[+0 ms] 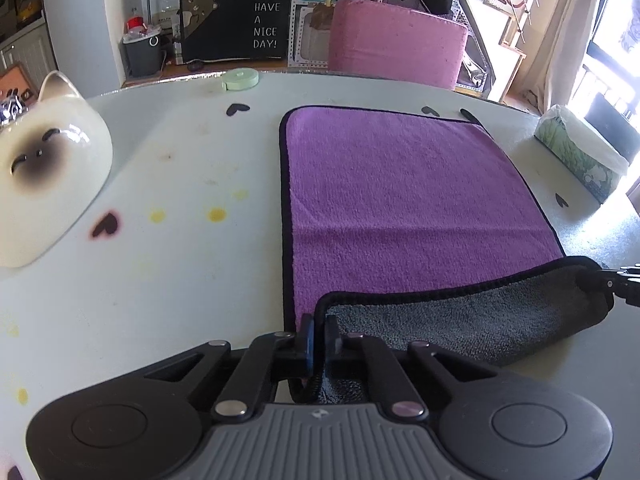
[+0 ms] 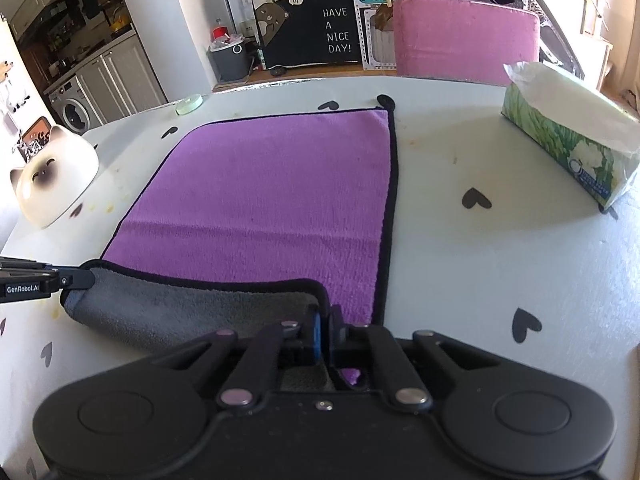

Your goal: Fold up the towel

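Observation:
A purple towel (image 1: 400, 192) with black trim and a grey underside lies flat on the white table (image 1: 180, 184); it also shows in the right wrist view (image 2: 272, 200). Its near edge is lifted and rolled over, so the grey side (image 1: 472, 320) faces up. My left gripper (image 1: 319, 336) is shut on the near left corner of the towel. My right gripper (image 2: 326, 330) is shut on the near right corner. Each gripper shows at the edge of the other's view, the right one (image 1: 618, 280) and the left one (image 2: 60, 280).
A white cat-face ceramic bowl (image 1: 44, 168) lies upside down at the left. A tissue pack (image 2: 568, 136) sits at the right. A green round tape (image 1: 240, 79) lies at the far edge. A pink chair (image 1: 396, 44) stands behind the table.

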Demonstrator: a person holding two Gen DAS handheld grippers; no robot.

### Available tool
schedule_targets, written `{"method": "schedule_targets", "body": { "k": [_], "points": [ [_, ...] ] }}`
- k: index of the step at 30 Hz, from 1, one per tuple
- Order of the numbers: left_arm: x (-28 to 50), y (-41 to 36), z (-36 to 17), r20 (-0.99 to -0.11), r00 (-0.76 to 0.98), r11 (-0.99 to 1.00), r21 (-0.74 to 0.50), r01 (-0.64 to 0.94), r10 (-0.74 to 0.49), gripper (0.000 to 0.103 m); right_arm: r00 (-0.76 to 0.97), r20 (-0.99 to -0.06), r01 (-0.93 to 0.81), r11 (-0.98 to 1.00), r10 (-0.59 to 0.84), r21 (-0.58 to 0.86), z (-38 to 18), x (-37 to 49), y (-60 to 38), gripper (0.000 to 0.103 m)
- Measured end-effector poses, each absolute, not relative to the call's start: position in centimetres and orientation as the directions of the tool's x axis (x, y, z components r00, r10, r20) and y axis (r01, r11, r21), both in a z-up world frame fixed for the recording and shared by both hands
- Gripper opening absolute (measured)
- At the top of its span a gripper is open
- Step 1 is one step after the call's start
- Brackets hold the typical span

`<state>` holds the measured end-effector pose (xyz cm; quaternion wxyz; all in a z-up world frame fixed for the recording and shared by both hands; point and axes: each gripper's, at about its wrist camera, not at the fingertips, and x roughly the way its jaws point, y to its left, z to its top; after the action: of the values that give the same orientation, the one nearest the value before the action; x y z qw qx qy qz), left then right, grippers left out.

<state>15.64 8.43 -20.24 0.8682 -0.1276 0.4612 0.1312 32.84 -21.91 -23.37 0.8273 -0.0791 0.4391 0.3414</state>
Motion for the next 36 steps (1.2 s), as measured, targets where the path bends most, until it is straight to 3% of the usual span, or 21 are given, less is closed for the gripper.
{"method": "schedule_targets", "body": {
  "k": [36],
  "points": [
    [25.9,12.6,-15.3,-0.772,0.602,0.951,0.014,-0.308,0.206,0.006,0.483,-0.721,-0.653,0.753,0.497,0.081,-18.5,41.3,-16.5,0.004]
  ]
}}
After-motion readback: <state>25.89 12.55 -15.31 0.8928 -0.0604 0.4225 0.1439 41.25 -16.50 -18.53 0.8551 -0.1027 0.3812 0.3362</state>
